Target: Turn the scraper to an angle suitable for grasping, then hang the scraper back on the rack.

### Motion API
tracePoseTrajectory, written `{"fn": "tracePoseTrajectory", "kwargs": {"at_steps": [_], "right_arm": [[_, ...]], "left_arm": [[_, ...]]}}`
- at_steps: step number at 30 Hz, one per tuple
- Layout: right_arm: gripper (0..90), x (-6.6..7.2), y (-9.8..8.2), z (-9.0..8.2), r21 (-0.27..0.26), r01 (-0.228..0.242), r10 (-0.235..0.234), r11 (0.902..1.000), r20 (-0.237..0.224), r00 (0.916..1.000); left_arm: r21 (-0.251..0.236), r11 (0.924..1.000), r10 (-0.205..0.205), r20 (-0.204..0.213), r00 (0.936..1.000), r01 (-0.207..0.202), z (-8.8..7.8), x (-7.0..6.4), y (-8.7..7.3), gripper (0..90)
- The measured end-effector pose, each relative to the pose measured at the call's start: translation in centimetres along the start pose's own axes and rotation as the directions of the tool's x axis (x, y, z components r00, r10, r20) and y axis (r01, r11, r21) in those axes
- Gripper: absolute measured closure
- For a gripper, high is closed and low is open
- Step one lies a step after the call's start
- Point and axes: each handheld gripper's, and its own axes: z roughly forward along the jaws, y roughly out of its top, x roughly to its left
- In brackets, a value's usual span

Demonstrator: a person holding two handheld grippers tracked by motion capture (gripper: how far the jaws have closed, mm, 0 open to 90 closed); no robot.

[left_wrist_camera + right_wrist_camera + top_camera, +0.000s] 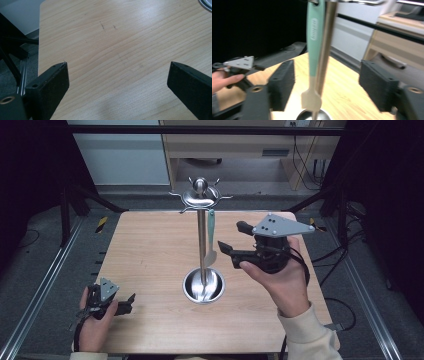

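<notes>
Teal-handled utensil (314, 47) hung vertical on steel rack (202, 250), frame centre, blade down, between spread jaws of right gripper (325, 82), untouched. Left gripper (131, 301) lower left, jaws spread, empty.

In your right gripper view the teal-handled utensil (314, 45) and the steel rack pole (325, 47) are blurred and cut off at twelve o'clock, so its hook is hidden. The rack's bowl base (312, 115) is clipped at six. Your left gripper view shows a sliver of the base at one o'clock.
</notes>
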Motion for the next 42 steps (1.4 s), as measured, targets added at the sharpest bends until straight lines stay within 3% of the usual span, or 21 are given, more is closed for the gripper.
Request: {"fn": "tracePoseTrajectory", "kwargs": {"at_steps": [8,12,23,27,32,35,39,42], "right_arm": [[11.8,-1.0,-1.4,-1.2,-0.005,0.023,-0.023,0.9997,0.074,0.9970],[8.9,-1.6,-2.0,-1.0,-0.002,0.010,-0.010,0.9999,0.062,0.9980],[7.4,-2.4,-3.0,-1.2,-0.003,0.000,0.001,1.0000,0.086,0.9963],[7.5,-3.0,-3.4,-1.6,-0.040,-0.018,0.023,0.9991,0.133,0.9908],[7.9,-3.9,-4.2,-2.1,-0.085,-0.044,0.061,0.9954,0.205,0.9768],[7.8,-4.7,-4.9,-2.6,-0.107,-0.063,0.090,0.9922,0.268,0.9593],[7.8,-5.7,-6.0,-3.0,-0.115,-0.097,0.129,0.9886,0.317,0.9396],[8.2,-6.2,-6.8,-3.1,-0.116,-0.116,0.149,0.9865,0.337,0.9296]], "left_arm": [[0.001,1.0000,-0.001,-0.001,1.0000,0.001,0.1,-0.1,0.0,3.7],[0.003,1.0000,0.002,0.000,1.0000,-0.002,0.1,-0.1,-0.1,3.7],[0.006,1.0000,-0.003,-0.005,1.0000,0.003,0.0,0.1,-0.2,3.6],[-0.001,0.9999,-0.010,-0.006,0.9999,0.010,0.0,0.2,-0.2,3.6],[0.000,1.0000,-0.007,-0.006,1.0000,0.007,0.2,0.1,0.0,3.6],[0.002,1.0000,-0.008,-0.009,0.9999,0.008,0.1,0.1,-0.1,3.6],[-0.001,0.9998,-0.017,-0.012,0.9998,0.017,0.1,0.2,-0.2,3.5],[-0.001,0.9999,-0.017,-0.033,0.9993,0.017,0.0,0.4,-0.3,3.6]]}}
